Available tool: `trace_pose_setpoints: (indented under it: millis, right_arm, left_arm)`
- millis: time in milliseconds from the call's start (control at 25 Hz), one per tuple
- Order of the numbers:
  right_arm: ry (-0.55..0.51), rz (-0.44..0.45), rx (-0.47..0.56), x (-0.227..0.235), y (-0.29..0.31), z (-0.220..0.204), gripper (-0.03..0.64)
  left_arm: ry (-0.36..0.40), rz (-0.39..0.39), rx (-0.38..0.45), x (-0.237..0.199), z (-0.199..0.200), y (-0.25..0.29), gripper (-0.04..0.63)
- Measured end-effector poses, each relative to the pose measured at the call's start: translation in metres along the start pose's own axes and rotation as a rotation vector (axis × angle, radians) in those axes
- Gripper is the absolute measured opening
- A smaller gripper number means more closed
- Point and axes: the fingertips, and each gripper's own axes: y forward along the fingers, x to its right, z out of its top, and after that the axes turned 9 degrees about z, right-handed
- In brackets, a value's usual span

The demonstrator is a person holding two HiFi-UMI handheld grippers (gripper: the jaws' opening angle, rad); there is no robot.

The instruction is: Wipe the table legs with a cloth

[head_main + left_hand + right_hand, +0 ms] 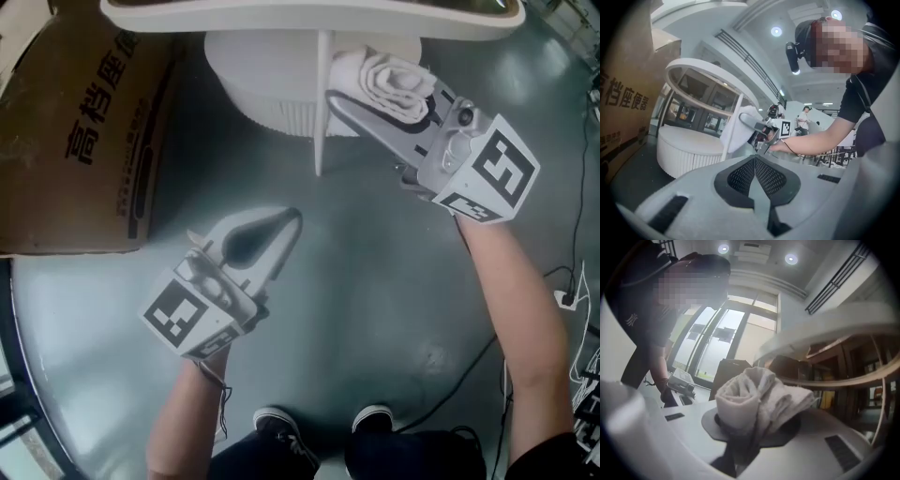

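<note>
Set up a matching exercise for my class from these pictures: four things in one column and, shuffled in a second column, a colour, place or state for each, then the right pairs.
Things
1. left tool
2. right tool
3. cardboard box
4. table leg

Descriptions
A. shut on the rolled white cloth
B. thin, white, upright beside the cloth
C. shut, nothing between its jaws
D. brown, lying on the person's left side

Pairs: 1-C, 2-A, 3-D, 4-B
</note>
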Motion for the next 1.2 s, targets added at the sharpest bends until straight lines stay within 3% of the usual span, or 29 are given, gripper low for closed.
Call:
trace_pose_setpoints:
  millis: [360, 440, 560, 800, 920, 1040, 1200]
  right_arm:
    - [0.323, -0.166, 0.038, -0.034, -0.007, -0.143, 0.086]
    - [0.355, -0.12, -0.028, -0.052, -0.003, -0.173, 0.086]
    - [0.364, 0.063, -0.213, -0.107, 0.032, -0.211, 0.086]
    - [0.489, 0.157, -0.152, -0.161, 0.045, -0.177, 0.086]
    - [0.564, 0.111, -0.117, -0.157, 0.043, -0.156, 0.086]
    - [0.656, 0.084, -0.149, -0.184, 0.015, -0.121, 0.086]
    - [0.753, 0.077, -0.255, -0.23, -0.026, -0.059, 0.086]
  left_arm:
    - [-0.026, 0.005, -0.075, 0.006, -0.036, -0.017, 0.005]
    - [-0.032, 0.008, -0.089, 0.004, -0.043, -0.021, 0.005]
    - [-0.038, 0.009, -0.1, 0.006, -0.049, -0.025, 0.005]
    - [-0.046, 0.027, -0.079, 0.014, -0.038, -0.028, 0.005]
    - [-0.114, 0.04, -0.062, -0.012, -0.028, -0.038, 0.005]
    - [-0.146, 0.028, -0.17, 0.018, -0.04, -0.061, 0.005]
    - [-0.222, -0.119, -0.351, 0.099, -0.027, -0.103, 0.005]
